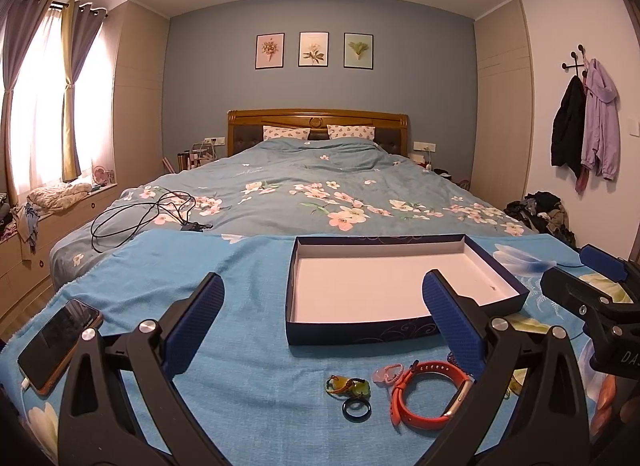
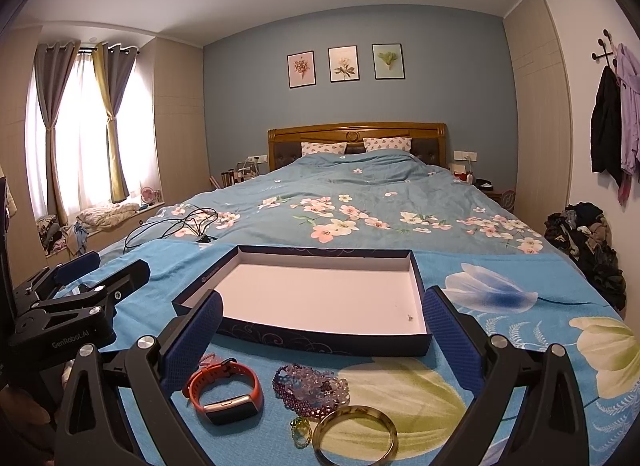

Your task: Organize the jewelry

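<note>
An open, empty dark-blue box with a white inside (image 1: 400, 286) (image 2: 320, 298) lies on the blue cloth. In front of it lie an orange wristband watch (image 1: 428, 394) (image 2: 224, 390), a dark ring (image 1: 356, 409), a green-yellow charm (image 1: 348, 385), a pink heart bracelet (image 1: 386, 373), a purple bead bracelet (image 2: 310, 388), a tan bangle (image 2: 354, 436) and a small green ring (image 2: 301, 432). My left gripper (image 1: 324, 322) is open and empty above the jewelry. My right gripper (image 2: 322, 326) is open and empty above the watch and beads.
A phone (image 1: 58, 346) on a cable lies at the cloth's left edge. Black cables (image 1: 148, 213) lie on the floral duvet beyond. Clothes are piled on the floor at right (image 2: 588, 242). Each gripper shows at the edge of the other's view.
</note>
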A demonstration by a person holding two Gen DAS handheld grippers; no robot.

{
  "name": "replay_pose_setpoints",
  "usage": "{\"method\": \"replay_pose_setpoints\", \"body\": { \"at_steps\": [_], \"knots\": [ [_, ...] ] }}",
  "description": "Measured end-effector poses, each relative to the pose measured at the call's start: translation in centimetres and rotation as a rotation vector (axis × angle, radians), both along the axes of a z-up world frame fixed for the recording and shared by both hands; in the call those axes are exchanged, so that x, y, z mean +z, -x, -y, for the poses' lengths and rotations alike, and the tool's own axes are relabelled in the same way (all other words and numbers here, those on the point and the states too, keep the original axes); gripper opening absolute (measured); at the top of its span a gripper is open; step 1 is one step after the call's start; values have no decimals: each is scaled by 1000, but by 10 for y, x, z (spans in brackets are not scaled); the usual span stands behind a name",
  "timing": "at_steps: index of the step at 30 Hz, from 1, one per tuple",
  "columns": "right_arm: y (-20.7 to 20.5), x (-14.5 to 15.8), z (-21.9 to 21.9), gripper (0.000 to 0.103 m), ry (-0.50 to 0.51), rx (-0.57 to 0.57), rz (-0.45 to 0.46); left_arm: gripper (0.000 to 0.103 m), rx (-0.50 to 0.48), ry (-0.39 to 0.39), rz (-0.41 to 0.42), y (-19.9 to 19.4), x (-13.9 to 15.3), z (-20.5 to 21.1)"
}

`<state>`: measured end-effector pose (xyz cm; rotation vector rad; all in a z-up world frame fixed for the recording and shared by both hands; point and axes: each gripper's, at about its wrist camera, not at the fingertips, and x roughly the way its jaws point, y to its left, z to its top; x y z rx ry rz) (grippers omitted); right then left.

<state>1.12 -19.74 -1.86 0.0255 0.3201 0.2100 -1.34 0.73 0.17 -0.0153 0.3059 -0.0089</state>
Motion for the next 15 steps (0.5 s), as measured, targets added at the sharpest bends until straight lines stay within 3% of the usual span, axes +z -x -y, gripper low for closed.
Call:
{"method": "replay_pose_setpoints", "body": {
  "at_steps": [15],
  "knots": [
    [-1, 0, -1, 96, -4, 5, -1, 98, 4, 1, 2, 0, 0, -2]
  ]
}}
